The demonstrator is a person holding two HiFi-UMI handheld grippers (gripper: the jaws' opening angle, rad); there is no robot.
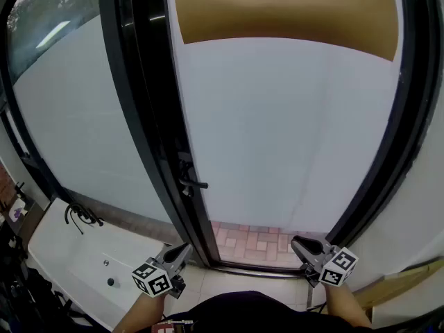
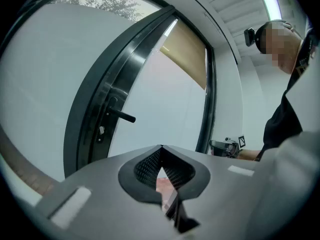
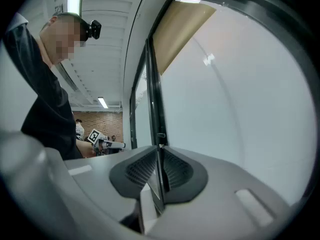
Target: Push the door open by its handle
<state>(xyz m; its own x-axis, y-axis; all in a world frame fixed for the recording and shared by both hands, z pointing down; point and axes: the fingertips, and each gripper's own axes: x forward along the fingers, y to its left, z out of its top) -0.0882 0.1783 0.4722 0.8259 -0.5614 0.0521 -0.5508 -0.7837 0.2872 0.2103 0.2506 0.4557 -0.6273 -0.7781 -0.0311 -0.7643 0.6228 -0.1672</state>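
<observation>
A frosted glass door [image 1: 291, 130] in a black frame stands in front of me. Its black lever handle [image 1: 193, 184] juts out at the door's left edge and also shows in the left gripper view as the handle [image 2: 121, 115]. My left gripper [image 1: 182, 250] hangs low, below and slightly left of the handle, well apart from it, shut and with nothing in it. My right gripper [image 1: 295, 241] is held low at the right, also shut and holding nothing. In the gripper views, the left gripper [image 2: 161, 146] and the right gripper [image 3: 160, 146] have their jaws together.
A fixed frosted pane [image 1: 76, 116] stands left of the door. Red brick paving [image 1: 253, 241] shows under the door's lower edge. A white ledge [image 1: 62, 255] with a black cable lies at lower left. A wooden strip [image 1: 409, 276] lies at lower right. A tan blind [image 1: 277, 9] covers the door's top.
</observation>
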